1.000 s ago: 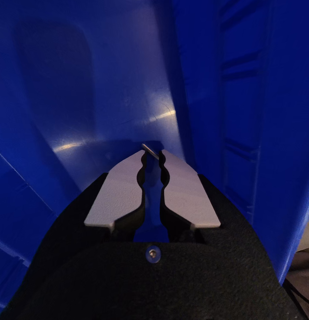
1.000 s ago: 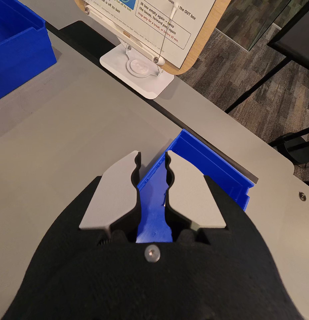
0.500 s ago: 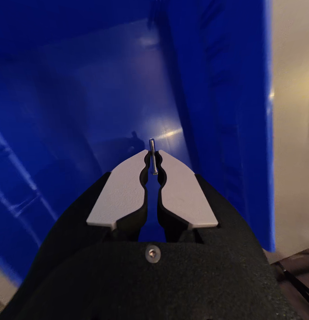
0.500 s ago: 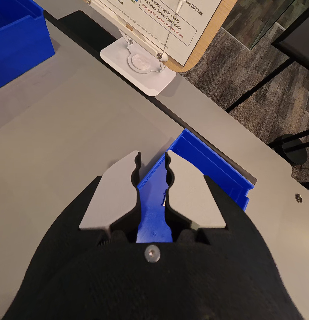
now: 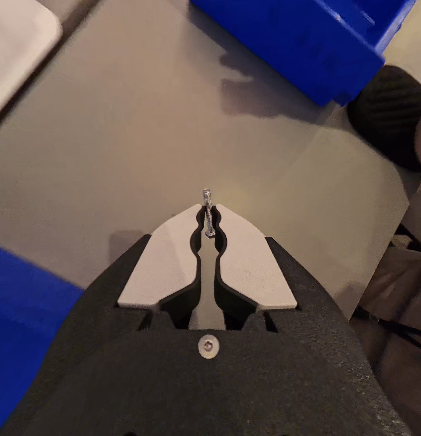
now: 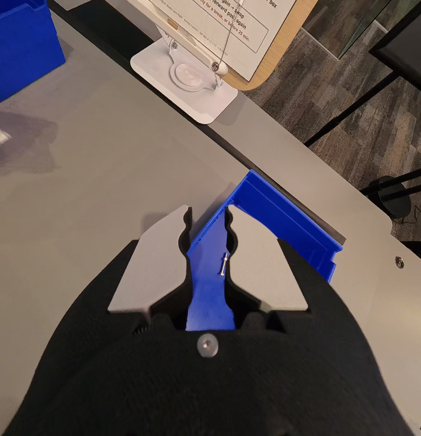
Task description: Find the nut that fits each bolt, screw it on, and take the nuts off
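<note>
My left gripper point(image 5: 208, 207) is shut on a small silver bolt point(image 5: 207, 213). The bolt's threaded end sticks out past the fingertips and its hex head sits between the fingers. It is held above the grey table point(image 5: 134, 141). My right gripper point(image 6: 208, 208) is open and empty, hovering over a small blue bin point(image 6: 282, 219). A small silver bolt point(image 6: 223, 263) lies on that bin's floor, seen between the fingers. No loose nut shows in either view.
A large blue bin point(image 5: 299, 42) stands ahead of the left gripper and another blue bin corner point(image 5: 21, 295) at lower left. In the right wrist view, a white stand with a printed sheet point(image 6: 188, 77) sits at the table's far edge, and a blue bin point(image 6: 21, 47) at upper left.
My left gripper closed on the bolt inside the blue bin, lifted it out and now holds it over the open table. The right gripper stayed open over the small bin, drifting slightly.
</note>
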